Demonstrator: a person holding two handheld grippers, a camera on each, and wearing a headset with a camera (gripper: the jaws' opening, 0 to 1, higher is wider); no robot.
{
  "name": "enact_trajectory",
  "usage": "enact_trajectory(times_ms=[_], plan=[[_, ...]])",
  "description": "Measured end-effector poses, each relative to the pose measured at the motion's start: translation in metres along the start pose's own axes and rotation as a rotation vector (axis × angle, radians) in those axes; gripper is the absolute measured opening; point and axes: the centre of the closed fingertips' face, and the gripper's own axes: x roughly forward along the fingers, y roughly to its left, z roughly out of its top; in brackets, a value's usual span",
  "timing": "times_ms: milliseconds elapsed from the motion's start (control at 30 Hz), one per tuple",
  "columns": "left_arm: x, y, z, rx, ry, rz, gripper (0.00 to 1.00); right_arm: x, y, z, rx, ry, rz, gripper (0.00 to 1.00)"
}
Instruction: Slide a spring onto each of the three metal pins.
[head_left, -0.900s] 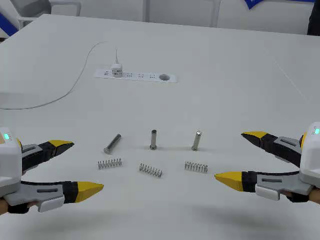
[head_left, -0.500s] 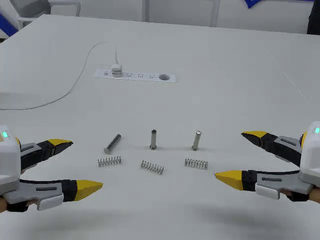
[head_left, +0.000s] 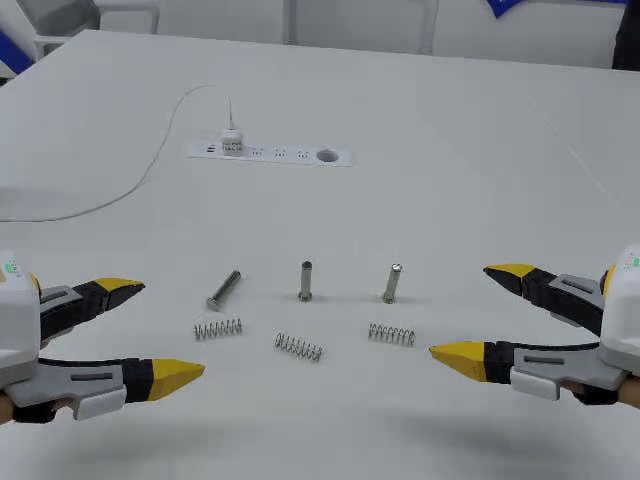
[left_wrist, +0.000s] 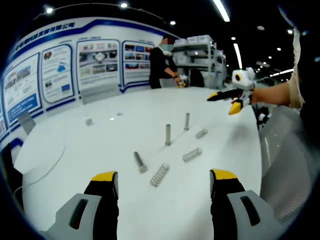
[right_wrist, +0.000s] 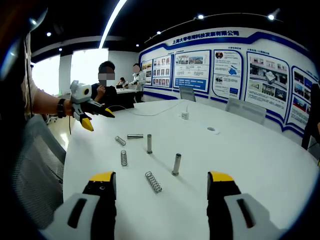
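Over the near edge of the tabletop (head_left: 450, 180), the left gripper (head_left: 170, 330) and right gripper (head_left: 460, 311) hover, jaws spread wide and empty. Between them lie the left spring (head_left: 218, 329), middle spring (head_left: 298, 347) and right spring (head_left: 391, 335). Just beyond, the middle pin (head_left: 305, 280) and right pin (head_left: 392, 283) stand upright; the left pin (head_left: 224, 289) lies flat. A power strip (head_left: 270, 153) sits toward the far edge.
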Motion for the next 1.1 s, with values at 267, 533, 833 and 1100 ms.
enact_trajectory(times_ms=[267, 533, 833, 1100], plan=[[0.000, 0.005, 0.003, 0.004, -0.001, 0.008, 0.75, 0.000, 0.000, 0.000, 0.000, -0.001, -0.004, 0.75], [0.004, 0.015, 0.012, 0.018, 0.008, 0.020, 0.71, 0.000, -0.002, 0.000, 0.002, -0.003, -0.010, 0.75], [0.014, 0.028, 0.019, 0.036, 0.030, 0.028, 0.66, -0.002, -0.005, 0.000, 0.006, -0.007, -0.018, 0.75], [0.029, 0.036, 0.021, 0.025, 0.051, 0.017, 0.64, -0.002, -0.006, -0.001, 0.006, -0.007, -0.019, 0.75]])
